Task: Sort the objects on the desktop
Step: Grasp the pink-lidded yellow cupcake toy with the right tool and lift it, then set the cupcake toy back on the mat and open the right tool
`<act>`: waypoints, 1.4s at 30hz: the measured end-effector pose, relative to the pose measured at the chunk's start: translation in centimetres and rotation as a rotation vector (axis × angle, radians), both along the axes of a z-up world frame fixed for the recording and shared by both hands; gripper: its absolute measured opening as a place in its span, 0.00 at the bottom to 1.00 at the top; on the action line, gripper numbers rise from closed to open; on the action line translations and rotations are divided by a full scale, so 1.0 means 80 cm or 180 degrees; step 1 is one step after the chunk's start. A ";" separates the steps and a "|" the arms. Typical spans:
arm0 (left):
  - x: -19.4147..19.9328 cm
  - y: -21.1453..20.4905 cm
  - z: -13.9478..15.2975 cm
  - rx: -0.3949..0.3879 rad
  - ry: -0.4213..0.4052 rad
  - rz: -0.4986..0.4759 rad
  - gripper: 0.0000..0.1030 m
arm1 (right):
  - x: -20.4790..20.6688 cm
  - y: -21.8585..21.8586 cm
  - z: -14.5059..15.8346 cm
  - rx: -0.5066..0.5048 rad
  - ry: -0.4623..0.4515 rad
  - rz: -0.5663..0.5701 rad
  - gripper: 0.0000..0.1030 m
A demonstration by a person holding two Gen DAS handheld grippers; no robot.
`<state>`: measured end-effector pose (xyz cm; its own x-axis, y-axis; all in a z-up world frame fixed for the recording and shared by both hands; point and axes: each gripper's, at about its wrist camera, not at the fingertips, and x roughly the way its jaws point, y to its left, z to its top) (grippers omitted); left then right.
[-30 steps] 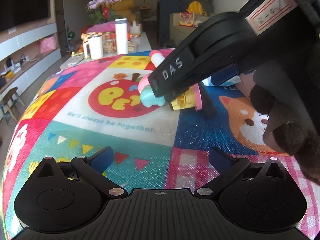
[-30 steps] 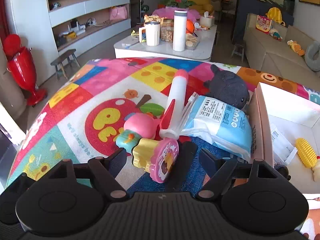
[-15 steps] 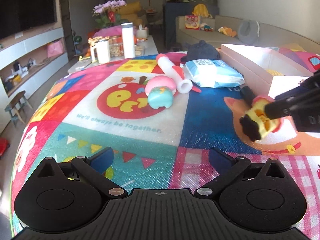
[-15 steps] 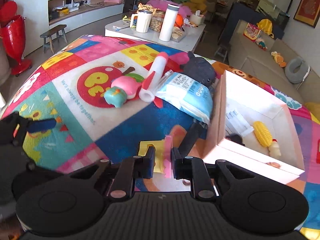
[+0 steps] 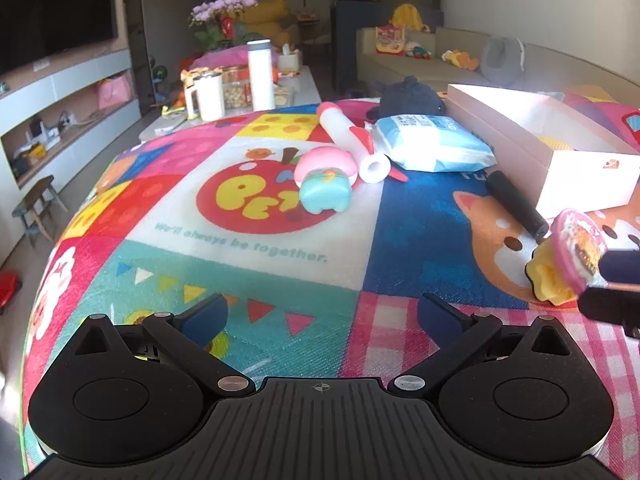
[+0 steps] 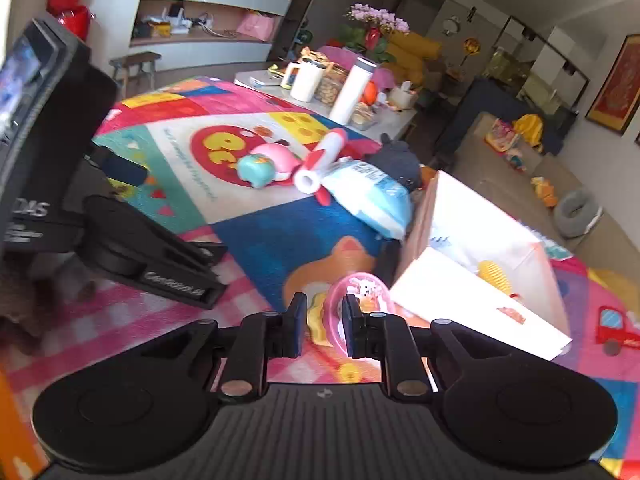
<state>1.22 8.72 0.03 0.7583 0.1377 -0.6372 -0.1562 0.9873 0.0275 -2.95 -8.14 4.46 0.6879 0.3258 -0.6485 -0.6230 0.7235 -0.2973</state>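
Note:
My right gripper (image 6: 322, 326) is shut on a yellow toy with a pink round lid (image 6: 356, 296), held above the mat near the front corner of the white box (image 6: 472, 240). In the left wrist view the toy (image 5: 568, 256) and the right gripper's fingertips (image 5: 618, 266) show at the right edge. My left gripper (image 5: 320, 312) is open and empty above the mat. On the mat lie a pink and teal squishy toy (image 5: 324, 180), a white and red tube (image 5: 352, 140), a blue wipes pack (image 5: 432, 144), a black cylinder (image 5: 516, 204) and a dark plush (image 5: 412, 100).
The colourful play mat (image 5: 248, 248) covers the table. The white box (image 5: 560, 148) stands at the right and holds a yellow corn-like toy (image 6: 494, 276). A low table with mugs and a white flask (image 5: 260, 76) stands beyond the far edge.
My right gripper closed on the yellow and pink toy, lifted it off the mat and carried it right and towards me, near the box corner. My left gripper stayed open and still.

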 end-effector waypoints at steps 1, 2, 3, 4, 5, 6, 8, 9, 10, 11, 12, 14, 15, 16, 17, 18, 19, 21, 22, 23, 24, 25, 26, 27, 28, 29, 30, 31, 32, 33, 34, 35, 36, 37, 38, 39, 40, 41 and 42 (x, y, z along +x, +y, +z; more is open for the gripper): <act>-0.001 0.002 0.000 -0.0030 -0.0002 0.0008 1.00 | -0.006 -0.006 0.001 0.0073 0.0061 0.0048 0.18; -0.001 0.004 0.000 -0.0068 -0.0009 0.0020 1.00 | -0.012 -0.013 0.004 0.0147 0.0094 0.0091 0.21; -0.002 0.006 0.000 -0.0102 -0.0015 0.0038 1.00 | -0.019 -0.022 0.006 0.0218 0.0109 0.0117 0.23; -0.002 0.008 0.001 -0.0133 -0.0017 0.0058 1.00 | -0.024 -0.031 0.008 0.0278 0.0114 0.0119 0.28; -0.003 0.009 0.001 -0.0157 -0.0021 0.0067 1.00 | -0.028 -0.042 0.010 0.0328 0.0102 0.0094 0.35; -0.003 0.009 0.001 -0.0156 -0.0022 0.0064 1.00 | -0.030 -0.050 0.012 0.0367 0.0085 0.0037 0.38; -0.002 0.008 0.001 -0.0146 -0.0017 0.0046 1.00 | -0.025 -0.068 0.015 0.0477 0.0099 -0.0113 0.46; -0.002 0.007 0.001 -0.0137 -0.0010 0.0045 1.00 | -0.020 -0.076 0.017 0.0543 0.0125 -0.0199 0.46; -0.001 0.006 0.001 -0.0129 -0.0006 0.0048 1.00 | -0.012 -0.083 0.020 0.0608 0.0154 -0.0290 0.47; -0.001 0.006 0.001 -0.0121 -0.0002 0.0049 1.00 | -0.003 -0.089 0.022 0.0677 0.0186 -0.0388 0.47; -0.002 0.006 0.001 -0.0122 -0.0004 0.0049 1.00 | 0.010 -0.094 0.022 0.0767 0.0241 -0.0500 0.48; -0.003 0.005 0.002 -0.0134 -0.0014 0.0050 1.00 | 0.035 -0.103 0.023 0.0971 0.0417 -0.0655 0.48; -0.005 0.005 0.003 -0.0145 -0.0042 0.0022 1.00 | 0.050 -0.109 0.020 0.1107 0.0556 -0.0728 0.48; -0.008 0.004 0.005 -0.0159 -0.0102 -0.0039 1.00 | 0.061 -0.112 0.018 0.1207 0.0644 -0.0791 0.48; -0.012 0.002 0.007 -0.0174 -0.0156 -0.0126 1.00 | 0.074 -0.115 0.013 0.1325 0.0745 -0.0873 0.48; -0.017 -0.001 0.010 -0.0211 -0.0176 -0.0258 1.00 | 0.084 -0.118 0.009 0.1418 0.0843 -0.0934 0.48; -0.020 -0.005 0.011 -0.0255 -0.0169 -0.0384 1.00 | 0.096 -0.118 0.001 0.1534 0.0974 -0.0992 0.48; -0.024 -0.016 0.012 -0.0299 -0.0138 -0.0613 1.00 | 0.117 -0.118 -0.009 0.1745 0.1172 -0.1064 0.48; -0.025 -0.024 0.011 -0.0273 -0.0128 -0.0699 1.00 | 0.126 -0.118 -0.013 0.1841 0.1256 -0.1096 0.47; -0.026 -0.031 0.012 -0.0231 -0.0121 -0.0763 1.00 | 0.136 -0.116 -0.018 0.1918 0.1327 -0.1137 0.47; -0.025 -0.036 0.012 -0.0202 -0.0122 -0.0809 1.00 | 0.145 -0.114 -0.023 0.1985 0.1395 -0.1189 0.46; -0.024 -0.040 0.013 -0.0192 -0.0131 -0.0846 1.00 | 0.153 -0.111 -0.026 0.2069 0.1477 -0.1204 0.46; -0.022 -0.043 0.015 -0.0197 -0.0141 -0.0875 1.00 | 0.161 -0.105 -0.029 0.2154 0.1618 -0.1156 0.45; -0.020 -0.045 0.016 -0.0220 -0.0148 -0.0908 1.00 | 0.166 -0.096 -0.032 0.2212 0.1754 -0.1042 0.45; -0.018 -0.046 0.017 -0.0239 -0.0145 -0.0931 1.00 | 0.166 -0.086 -0.033 0.2205 0.1810 -0.0923 0.45; -0.016 -0.048 0.017 -0.0253 -0.0137 -0.0953 1.00 | 0.163 -0.076 -0.030 0.2138 0.1757 -0.0848 0.44; -0.014 -0.050 0.017 -0.0263 -0.0126 -0.0969 1.00 | 0.159 -0.069 -0.026 0.2056 0.1641 -0.0827 0.44; -0.014 -0.052 0.017 -0.0264 -0.0118 -0.0980 1.00 | 0.155 -0.066 -0.021 0.1998 0.1520 -0.0845 0.44; -0.013 -0.055 0.016 -0.0259 -0.0115 -0.0995 1.00 | 0.152 -0.068 -0.017 0.1976 0.1412 -0.0875 0.44; -0.013 -0.058 0.015 -0.0250 -0.0113 -0.1008 1.00 | 0.149 -0.073 -0.013 0.1971 0.1319 -0.0922 0.44; -0.011 -0.062 0.014 -0.0242 -0.0109 -0.1021 1.00 | 0.147 -0.079 -0.011 0.1958 0.1237 -0.0993 0.44; -0.008 -0.065 0.013 -0.0249 -0.0108 -0.1046 1.00 | 0.147 -0.089 -0.010 0.1929 0.1164 -0.1092 0.44; -0.005 -0.069 0.012 -0.0277 -0.0112 -0.1082 1.00 | 0.149 -0.098 -0.011 0.1897 0.1123 -0.1187 0.43; 0.000 -0.073 0.011 -0.0303 -0.0116 -0.1116 1.00 | 0.151 -0.104 -0.015 0.1861 0.1114 -0.1261 0.39; 0.005 -0.079 0.011 -0.0309 -0.0128 -0.1147 1.00 | 0.155 -0.110 -0.019 0.1806 0.1119 -0.1309 0.35; 0.009 -0.085 0.012 -0.0290 -0.0155 -0.1169 1.00 | 0.157 -0.113 -0.024 0.1740 0.1124 -0.1334 0.33; 0.013 -0.091 0.012 -0.0248 -0.0197 -0.1191 1.00 | 0.160 -0.116 -0.028 0.1672 0.1129 -0.1351 0.30; 0.018 -0.098 0.011 -0.0160 -0.0237 -0.1190 1.00 | 0.162 -0.114 -0.033 0.1626 0.1131 -0.1341 0.29; 0.024 -0.104 0.010 -0.0019 -0.0234 -0.1137 1.00 | 0.164 -0.111 -0.036 0.1598 0.1129 -0.1305 0.29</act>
<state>3.13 0.44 0.82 0.8017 -0.1477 -0.5792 0.1971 0.9801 0.0230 10.14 -17.01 1.55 0.5949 0.4037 -0.6950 -0.2705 0.9148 0.2999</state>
